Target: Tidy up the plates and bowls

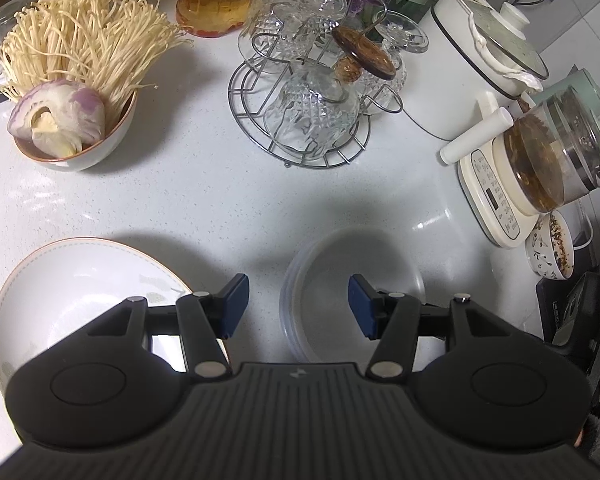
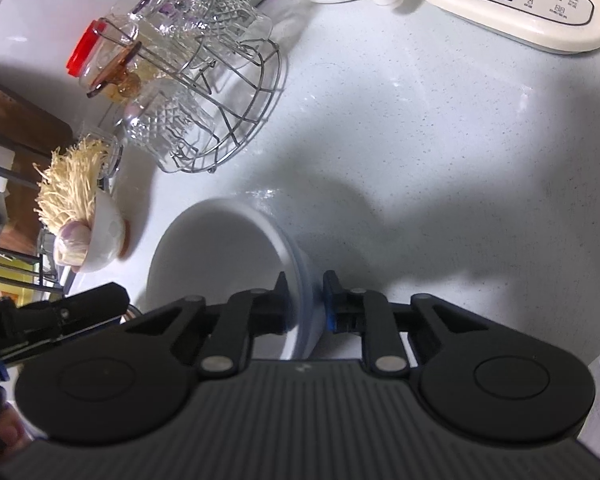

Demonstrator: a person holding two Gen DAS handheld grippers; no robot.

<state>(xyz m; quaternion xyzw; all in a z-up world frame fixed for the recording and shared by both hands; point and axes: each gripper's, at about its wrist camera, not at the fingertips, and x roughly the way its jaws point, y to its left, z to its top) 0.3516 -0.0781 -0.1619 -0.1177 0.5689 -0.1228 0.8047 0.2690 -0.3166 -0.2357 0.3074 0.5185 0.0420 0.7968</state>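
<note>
In the left wrist view my left gripper [image 1: 298, 307] is open and empty above the white counter. A white plate with an orange rim [image 1: 72, 280] lies under its left finger. A white bowl [image 1: 332, 280] lies just right of the gap, its rim behind the right fingertip. In the right wrist view my right gripper [image 2: 306, 304] is shut on the right wall of that white bowl [image 2: 220, 256], one finger inside and one outside. The left gripper's body [image 2: 60, 316] shows at the lower left.
A bowl of enoki mushrooms and onion [image 1: 76, 112] stands at the far left. A wire rack of glass cups [image 1: 312, 92] stands at the centre back. A white pot [image 1: 476, 56], a kettle on its base [image 1: 540, 160] and a small patterned cup [image 1: 550, 248] stand at the right.
</note>
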